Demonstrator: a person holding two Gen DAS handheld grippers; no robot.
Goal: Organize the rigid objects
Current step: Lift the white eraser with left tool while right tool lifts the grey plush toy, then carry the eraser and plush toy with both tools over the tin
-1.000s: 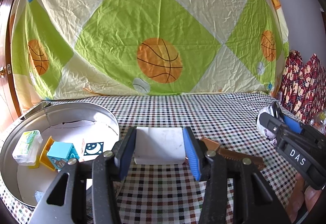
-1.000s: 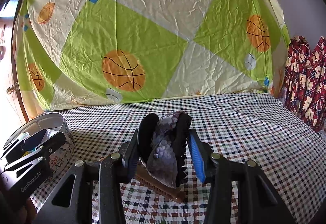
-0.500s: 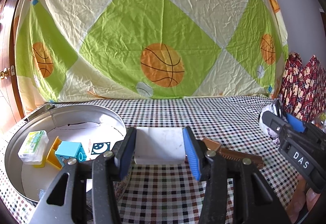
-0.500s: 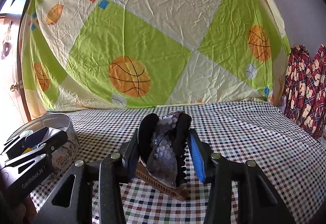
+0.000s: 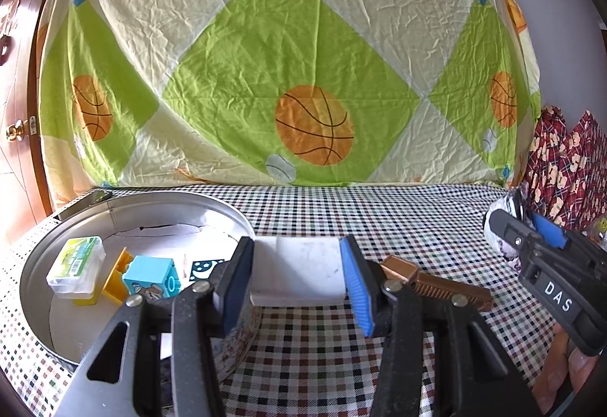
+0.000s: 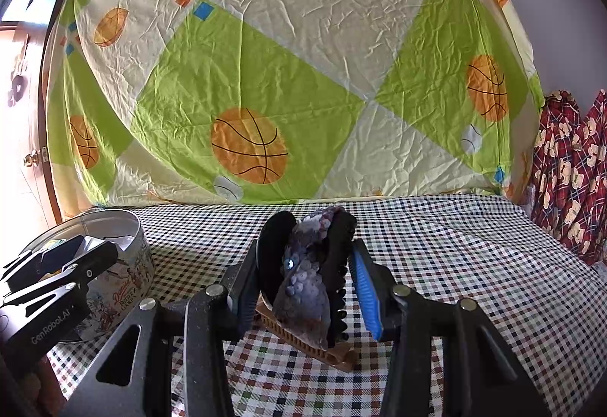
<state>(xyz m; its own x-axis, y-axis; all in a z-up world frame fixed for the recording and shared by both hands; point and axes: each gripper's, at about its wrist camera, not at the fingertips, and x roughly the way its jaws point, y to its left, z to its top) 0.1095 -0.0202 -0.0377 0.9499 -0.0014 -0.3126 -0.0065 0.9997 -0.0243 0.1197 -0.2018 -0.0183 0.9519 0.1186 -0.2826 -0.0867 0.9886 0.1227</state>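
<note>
left tongs (image 5: 299, 288): closed on a white block (image 5: 299, 271), the blue pads pressing its 2 short ends; the block hangs just past the near rim of the round tin (image 5: 38, 257), not yet over its floor.
right tongs (image 6: 307, 284): holding a black hair claw clip (image 6: 309, 265) wrapped in sequinned purple fabric; the left pad presses the clip's smooth black shell, while the right pad seems only to touch the toothed side, so the hold looks lopsided.
risk, white block: its faces look smooth and the pads grip only narrow ends, so a tilt of the wrist could let it pivot or slide out and strike the tin's rim rather than land inside.
risk, clip: the springy teeth and loose fabric could shift under pressure and twist out of the hold; it could drop onto the brown comb (image 6: 307, 341) lying on the worktop (image 6: 455, 265) right below.
risk, tin: it already holds a clear lidded box (image 5: 76, 265), a yellow piece (image 5: 115, 282) and a blue cube (image 5: 150, 275) close together at the left; a careless release could knock them about.
look of the block: plain white, rectangular, faintly scuffed, held level.
look of the clip: glossy black, curved, prongs pointing right, sequins glinting.
</note>
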